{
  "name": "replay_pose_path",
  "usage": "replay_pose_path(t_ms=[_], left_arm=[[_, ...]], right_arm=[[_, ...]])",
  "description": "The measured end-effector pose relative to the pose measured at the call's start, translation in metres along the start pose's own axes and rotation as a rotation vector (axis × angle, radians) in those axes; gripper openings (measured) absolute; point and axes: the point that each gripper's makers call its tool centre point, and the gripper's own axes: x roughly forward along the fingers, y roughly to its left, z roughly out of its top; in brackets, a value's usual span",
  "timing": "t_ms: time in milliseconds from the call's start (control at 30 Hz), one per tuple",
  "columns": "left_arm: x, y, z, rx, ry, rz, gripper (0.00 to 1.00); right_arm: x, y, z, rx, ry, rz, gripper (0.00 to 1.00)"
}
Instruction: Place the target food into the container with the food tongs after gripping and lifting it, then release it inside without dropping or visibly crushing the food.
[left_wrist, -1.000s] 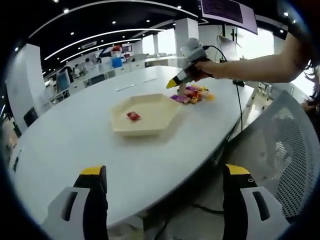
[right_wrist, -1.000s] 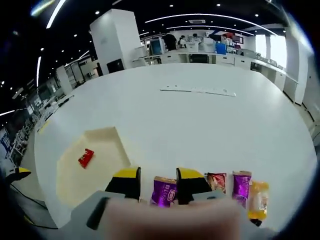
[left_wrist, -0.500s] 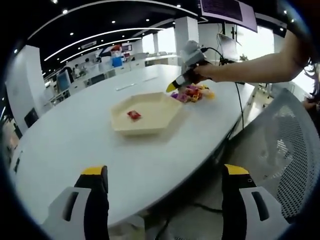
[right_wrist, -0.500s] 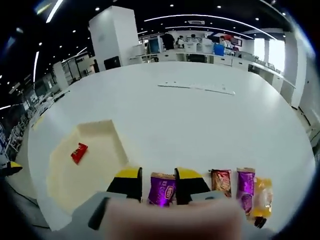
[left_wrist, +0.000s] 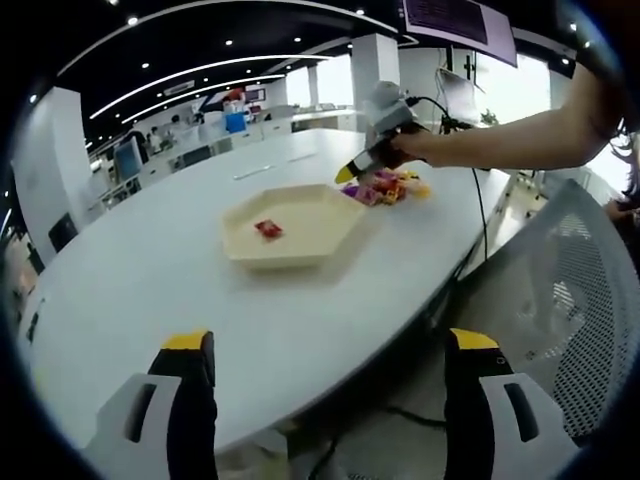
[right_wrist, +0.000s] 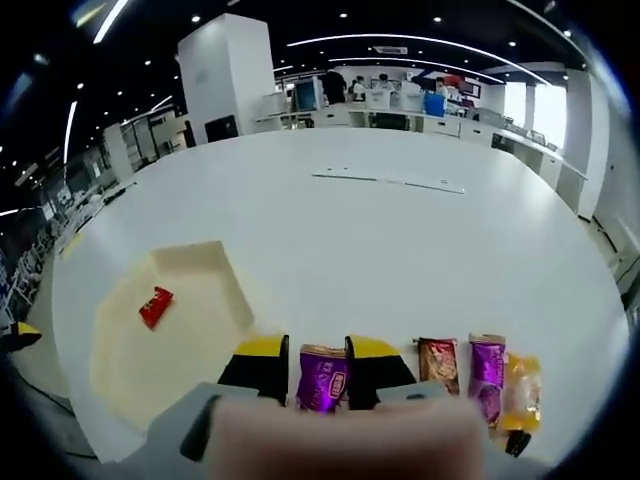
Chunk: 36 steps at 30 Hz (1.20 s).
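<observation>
A cream hexagonal tray (left_wrist: 310, 215) sits mid-table with a red packet (left_wrist: 267, 229) in it. Beyond it lies a pile of snack packets (left_wrist: 388, 187). A person's hand holds my right gripper (left_wrist: 350, 170) at the pile's near edge. In the right gripper view, my right gripper (right_wrist: 316, 347) has its yellow-tipped jaws tight against both sides of a purple packet (right_wrist: 323, 378). The tray (right_wrist: 195, 275) with the red packet (right_wrist: 154, 305) lies to the left there. My left gripper (left_wrist: 330, 341) hangs open off the table's front edge, nothing between its jaws.
A brown packet (right_wrist: 438, 365), another purple one (right_wrist: 487, 375) and a yellow one (right_wrist: 520, 392) lie in a row to the right. A white strip (right_wrist: 390, 180) rests farther out on the table. A mesh chair (left_wrist: 585, 300) and a cable (left_wrist: 478, 215) are beside the table edge.
The right jaws have narrowed onto the purple packet. The right gripper view has shifted slightly, with the tray sliding left in it. The left gripper stays still and open.
</observation>
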Motion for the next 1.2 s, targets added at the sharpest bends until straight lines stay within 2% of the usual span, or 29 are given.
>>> replay_pose_path(t_ms=[333, 567, 800, 867, 1200], left_arm=[[0.0, 0.0, 0.001, -0.002, -0.005, 0.002, 0.92], [0.0, 0.0, 0.002, -0.002, -0.008, 0.003, 0.92], [-0.001, -0.001, 0.004, -0.018, -0.023, -0.004, 0.92], [-0.001, -0.002, 0.004, -0.012, -0.019, -0.006, 0.92], [-0.002, -0.001, 0.005, -0.012, -0.028, -0.004, 0.91]], right_arm=[[-0.028, -0.005, 0.033, -0.001, -0.049, 0.01, 0.21], [-0.042, -0.005, 0.047, -0.02, -0.065, 0.008, 0.21], [-0.053, 0.001, 0.058, -0.03, -0.072, 0.011, 0.21], [-0.058, 0.002, 0.068, -0.03, -0.096, 0.01, 0.21], [-0.066, 0.016, 0.095, -0.032, -0.132, 0.025, 0.21]])
